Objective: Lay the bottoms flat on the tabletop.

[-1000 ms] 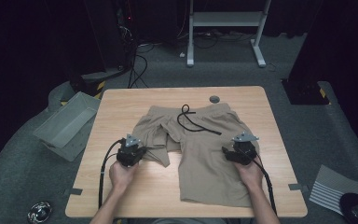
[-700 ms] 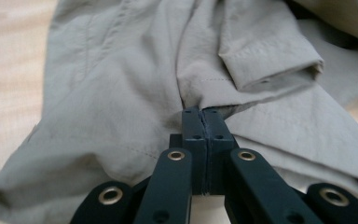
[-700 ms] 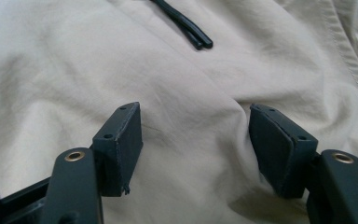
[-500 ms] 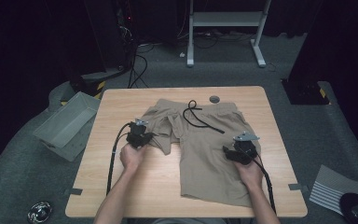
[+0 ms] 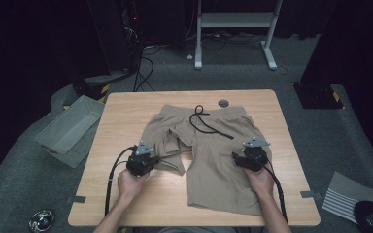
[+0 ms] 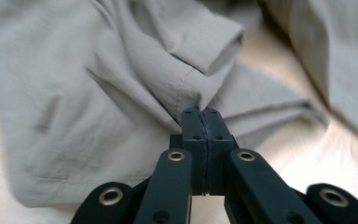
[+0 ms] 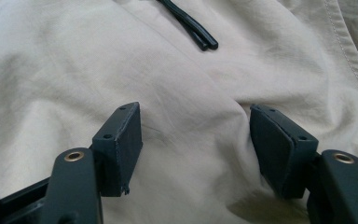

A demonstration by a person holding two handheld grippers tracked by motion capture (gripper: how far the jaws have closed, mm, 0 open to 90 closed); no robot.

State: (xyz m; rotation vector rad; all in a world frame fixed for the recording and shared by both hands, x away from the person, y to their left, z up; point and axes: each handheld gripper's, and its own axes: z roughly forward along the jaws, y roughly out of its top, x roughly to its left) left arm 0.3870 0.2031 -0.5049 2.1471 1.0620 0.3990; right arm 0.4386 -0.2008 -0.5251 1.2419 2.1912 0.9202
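Note:
Beige shorts [image 5: 213, 145] lie flat on the wooden table [image 5: 126, 111], waistband at the far side, a black drawstring [image 5: 206, 124] looped over the front. My left gripper [image 5: 158, 159] is at the hem of the shorts' left leg, which is bunched and folded. In the left gripper view my left gripper [image 6: 203, 112] is shut on a pinch of that beige fabric [image 6: 98, 79]. My right gripper [image 5: 236, 160] rests on the right leg. In the right gripper view it [image 7: 196, 121] is open, pads pressed down onto the cloth [image 7: 74, 60], drawstring ends [image 7: 191, 28] beyond.
A round grey grommet [image 5: 223, 103] sits in the table near its far edge. A grey bin [image 5: 68, 127] lies on the floor to the left. A white stand [image 5: 233, 29] and cables are on the floor behind the table.
My left gripper went away from the person with the leg fabric, then came back toward the near edge, still holding it. The left leg is now more folded. The right gripper stayed put.

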